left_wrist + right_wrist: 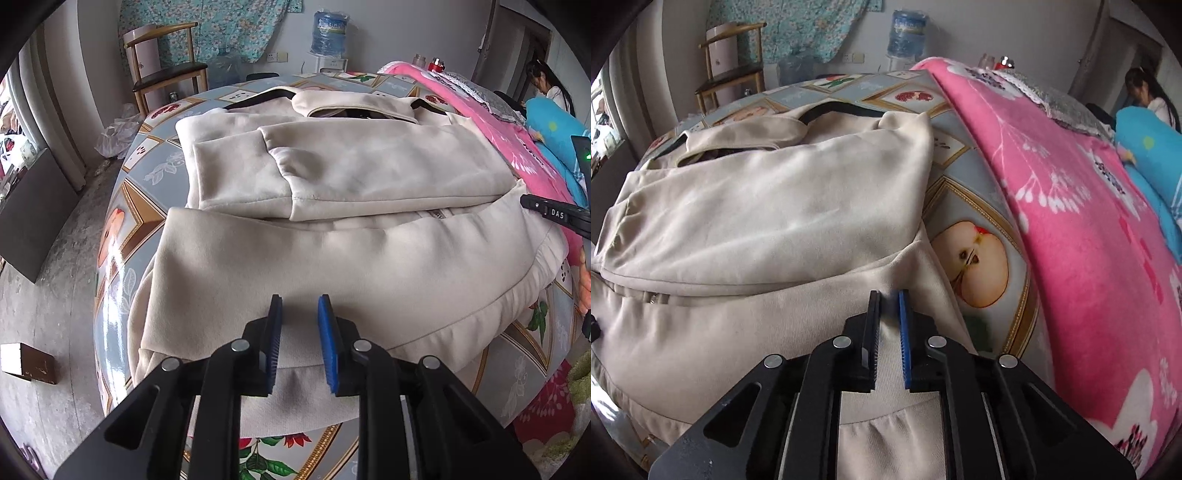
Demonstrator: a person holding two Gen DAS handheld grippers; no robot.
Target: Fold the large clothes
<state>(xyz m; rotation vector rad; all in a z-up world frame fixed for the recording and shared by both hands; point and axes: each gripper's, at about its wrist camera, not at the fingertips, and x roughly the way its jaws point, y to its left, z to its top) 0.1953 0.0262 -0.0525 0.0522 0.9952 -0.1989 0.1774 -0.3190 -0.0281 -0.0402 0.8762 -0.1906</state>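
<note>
A large beige zip-up jacket (332,206) lies flat on the table with both sleeves folded across its chest and its collar at the far side. My left gripper (298,301) hovers over the jacket's near hem on the left side; its jaws stand apart with nothing between them. My right gripper (888,295) is over the jacket (757,221) near its right hem corner; its jaws stand a narrow gap apart, with fabric seen below them, not clamped. The right gripper's body also shows in the left wrist view (557,214) at the right edge.
The table wears a glossy fruit-print cloth (136,206), also seen in the right wrist view (982,273). A pink blanket (1089,221) lies right of the jacket. A wooden chair (166,70) and water bottle (328,31) stand behind. A person (1152,99) sits at the far right.
</note>
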